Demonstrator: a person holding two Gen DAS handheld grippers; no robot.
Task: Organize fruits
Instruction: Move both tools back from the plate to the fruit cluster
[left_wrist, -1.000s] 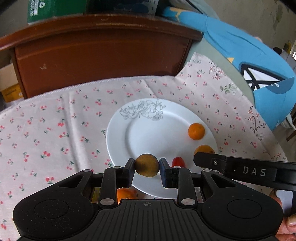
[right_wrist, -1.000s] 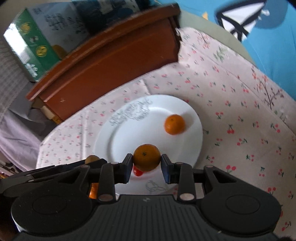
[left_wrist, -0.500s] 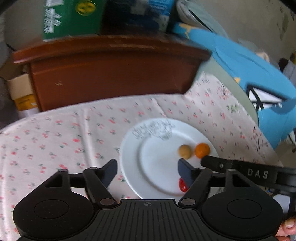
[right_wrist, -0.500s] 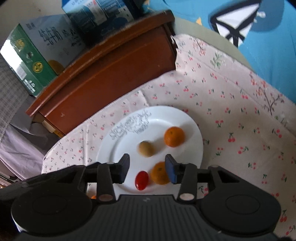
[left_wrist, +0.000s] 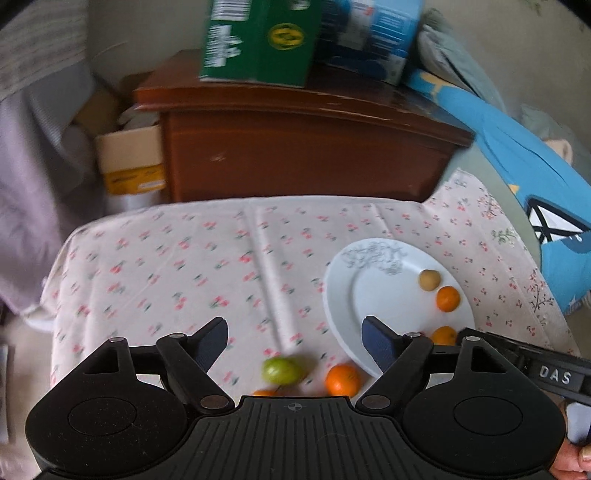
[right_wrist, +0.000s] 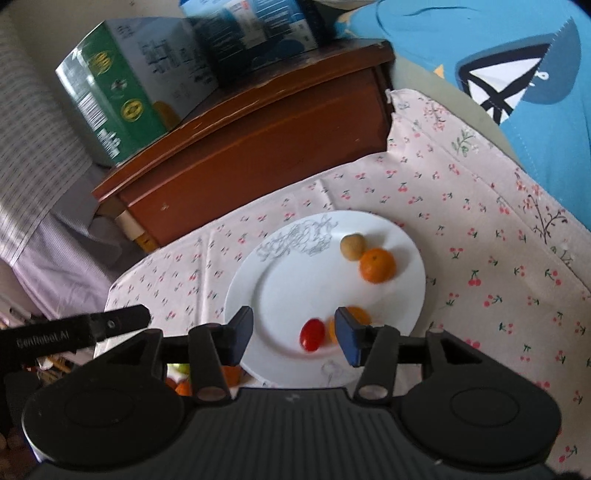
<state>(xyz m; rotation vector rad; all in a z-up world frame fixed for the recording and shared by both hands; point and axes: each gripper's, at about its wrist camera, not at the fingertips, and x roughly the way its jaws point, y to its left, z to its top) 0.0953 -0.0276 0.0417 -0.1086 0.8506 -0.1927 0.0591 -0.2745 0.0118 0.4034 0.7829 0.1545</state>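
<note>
While both pairs of my fingers are spreading apart with nothing held, the fruit lies below them on a cherry-print cloth (left_wrist: 207, 258). My left gripper (left_wrist: 294, 341) is wide, hovering over the cloth left of a white plate (right_wrist: 280, 273). My right gripper (right_wrist: 293, 332) is narrower and opening over the plate's near side. On the plate sit a brown fruit (right_wrist: 353, 246) touching an orange (right_wrist: 377, 265), a red tomato (right_wrist: 312, 334), and a second orange (right_wrist: 354, 317) partly hidden behind my right finger. Off the plate, on the cloth, lie a green fruit (left_wrist: 281, 370) and another orange (left_wrist: 342, 379).
</note>
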